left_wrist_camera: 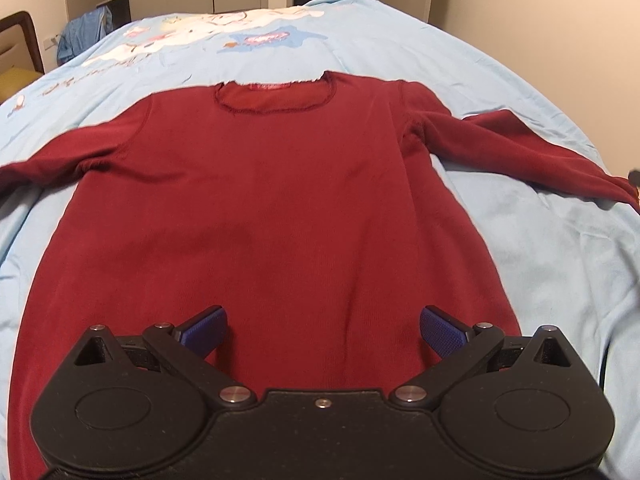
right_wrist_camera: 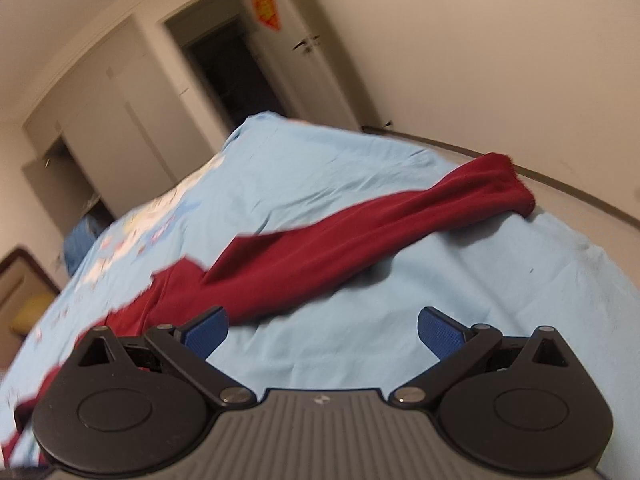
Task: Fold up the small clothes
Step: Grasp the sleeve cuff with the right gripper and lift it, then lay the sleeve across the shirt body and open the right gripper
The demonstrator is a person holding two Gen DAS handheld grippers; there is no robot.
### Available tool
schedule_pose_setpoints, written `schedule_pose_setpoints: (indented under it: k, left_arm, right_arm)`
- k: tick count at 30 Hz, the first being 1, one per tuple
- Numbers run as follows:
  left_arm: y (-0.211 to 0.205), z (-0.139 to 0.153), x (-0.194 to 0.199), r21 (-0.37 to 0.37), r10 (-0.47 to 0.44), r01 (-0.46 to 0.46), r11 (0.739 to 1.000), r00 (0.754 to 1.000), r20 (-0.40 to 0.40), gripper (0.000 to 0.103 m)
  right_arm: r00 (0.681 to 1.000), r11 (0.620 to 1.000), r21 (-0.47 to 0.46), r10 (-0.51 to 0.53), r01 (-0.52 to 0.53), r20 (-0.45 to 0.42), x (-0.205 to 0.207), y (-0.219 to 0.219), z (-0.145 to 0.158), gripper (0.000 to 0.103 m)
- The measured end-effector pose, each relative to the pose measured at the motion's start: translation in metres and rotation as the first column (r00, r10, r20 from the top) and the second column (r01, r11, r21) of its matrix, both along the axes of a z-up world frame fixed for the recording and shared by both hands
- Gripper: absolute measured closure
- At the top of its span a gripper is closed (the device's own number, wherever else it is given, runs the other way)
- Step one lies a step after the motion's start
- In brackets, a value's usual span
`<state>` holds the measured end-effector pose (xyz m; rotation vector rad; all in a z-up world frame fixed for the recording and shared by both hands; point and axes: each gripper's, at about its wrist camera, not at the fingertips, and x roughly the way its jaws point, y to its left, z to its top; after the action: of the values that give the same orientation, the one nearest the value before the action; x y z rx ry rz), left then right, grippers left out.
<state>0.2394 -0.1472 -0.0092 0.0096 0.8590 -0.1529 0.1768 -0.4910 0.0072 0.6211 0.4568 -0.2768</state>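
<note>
A dark red long-sleeved sweater (left_wrist_camera: 256, 200) lies flat on the light blue bedsheet (left_wrist_camera: 540, 264), neck away from me, both sleeves spread out sideways. My left gripper (left_wrist_camera: 323, 330) is open and empty, hovering over the sweater's lower hem area. In the right wrist view the sweater's right sleeve (right_wrist_camera: 360, 240) stretches across the sheet toward its cuff (right_wrist_camera: 508, 184) near the bed's edge. My right gripper (right_wrist_camera: 323, 330) is open and empty, above the bare sheet (right_wrist_camera: 440, 272) just below that sleeve.
The sheet has a cartoon print (left_wrist_camera: 208, 36) beyond the collar. A blue garment (left_wrist_camera: 80, 36) hangs at the far left by a chair (left_wrist_camera: 16, 52). Wardrobe doors (right_wrist_camera: 120, 120) and a dark doorway (right_wrist_camera: 232, 76) stand behind the bed.
</note>
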Motion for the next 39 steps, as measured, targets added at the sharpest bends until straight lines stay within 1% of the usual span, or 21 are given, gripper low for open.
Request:
schedule_pose_setpoints:
  k: [4, 7, 10, 13, 15, 16, 17, 18, 19, 20, 21, 23, 24, 27, 30, 32, 35, 37, 39]
  left_arm:
    - [0.006, -0.001, -0.002, 0.003, 0.014, -0.014, 1.0, 1.0, -0.009, 0.001]
    - [0.012, 0.001, -0.003, 0.0, 0.025, -0.025, 1.0, 1.0, -0.007, 0.001]
    - [0.016, 0.003, -0.002, -0.002, 0.038, -0.038, 0.999, 0.999, -0.005, 0.001]
    - [0.021, 0.006, -0.003, -0.002, 0.046, -0.046, 0.999, 0.999, 0.001, 0.001]
    - [0.024, 0.008, -0.003, -0.004, 0.054, -0.054, 0.999, 0.999, 0.005, 0.001]
    - [0.027, 0.009, -0.003, -0.006, 0.059, -0.059, 0.998, 0.998, 0.007, 0.001]
    - [0.029, 0.01, -0.003, -0.008, 0.064, -0.064, 0.998, 0.998, 0.008, 0.001]
    - [0.032, 0.011, -0.003, -0.009, 0.07, -0.07, 0.998, 0.998, 0.01, 0.001]
    - [0.034, 0.012, -0.003, -0.011, 0.076, -0.075, 0.997, 0.997, 0.012, 0.001]
    - [0.037, 0.013, -0.003, -0.012, 0.082, -0.082, 0.997, 0.997, 0.015, 0.001]
    - [0.04, 0.014, -0.004, -0.014, 0.089, -0.088, 0.996, 0.996, 0.017, 0.001]
    - [0.046, 0.015, -0.005, -0.024, 0.102, -0.101, 0.995, 0.995, 0.021, 0.001]
    - [0.049, 0.016, -0.006, -0.029, 0.108, -0.107, 0.994, 0.994, 0.022, 0.001]
    - [0.057, 0.018, -0.007, -0.043, 0.12, -0.119, 0.992, 0.992, 0.027, 0.001]
    - [0.063, 0.021, -0.011, -0.056, 0.13, -0.128, 0.99, 0.991, 0.037, 0.001]
    - [0.068, 0.022, -0.015, -0.065, 0.14, -0.137, 0.988, 0.989, 0.044, 0.001]
    - [0.079, 0.026, -0.019, -0.079, 0.162, -0.158, 0.984, 0.985, 0.055, 0.001]
    - [0.087, 0.029, -0.023, -0.087, 0.181, -0.175, 0.981, 0.981, 0.064, 0.001]
    - [0.098, 0.033, -0.027, -0.094, 0.203, -0.196, 0.976, 0.976, 0.075, 0.001]
  right_arm:
    - [0.992, 0.99, 0.072, -0.125, 0.122, 0.036, 0.014, -0.032, -0.008, 0.0]
    - [0.975, 0.973, 0.103, -0.215, 0.208, 0.054, 0.021, -0.048, -0.014, 0.001]
    - [0.949, 0.939, 0.174, -0.311, 0.298, 0.049, 0.027, -0.066, -0.027, 0.006]
    - [0.926, 0.901, 0.248, -0.377, 0.357, 0.036, 0.031, -0.081, -0.042, 0.012]
    - [0.909, 0.883, 0.252, -0.417, 0.396, 0.03, 0.033, -0.087, -0.05, 0.026]
    - [0.9, 0.876, 0.246, -0.435, 0.416, 0.027, 0.035, -0.089, -0.053, 0.03]
    - [0.893, 0.87, 0.238, -0.45, 0.432, 0.024, 0.036, -0.091, -0.056, 0.04]
    - [0.89, 0.868, 0.228, -0.456, 0.441, 0.018, 0.039, -0.093, -0.059, 0.053]
    - [0.888, 0.868, 0.214, -0.459, 0.447, 0.007, 0.043, -0.095, -0.06, 0.059]
    - [0.888, 0.871, 0.196, -0.46, 0.451, -0.001, 0.046, -0.095, -0.061, 0.071]
    - [0.889, 0.874, 0.179, -0.458, 0.451, 0.0, 0.048, -0.094, -0.061, 0.081]
    - [0.893, 0.887, 0.131, -0.449, 0.443, 0.018, 0.049, -0.09, -0.054, 0.088]
    - [0.899, 0.897, 0.093, -0.437, 0.433, 0.035, 0.051, -0.087, -0.044, 0.091]
    - [0.921, 0.923, -0.04, -0.379, 0.383, 0.085, 0.057, -0.064, -0.019, 0.092]
    - [0.949, 0.932, -0.191, -0.287, 0.309, 0.134, 0.07, -0.036, 0.011, 0.093]
    - [0.965, 0.928, -0.278, -0.209, 0.247, 0.159, 0.079, -0.012, 0.029, 0.093]
    - [0.979, 0.914, -0.375, -0.087, 0.152, 0.183, 0.096, 0.026, 0.053, 0.093]
    - [0.98, 0.9, -0.427, 0.002, 0.084, 0.197, 0.108, 0.054, 0.069, 0.093]
    - [0.975, 0.878, -0.478, 0.092, 0.017, 0.202, 0.119, 0.084, 0.085, 0.094]
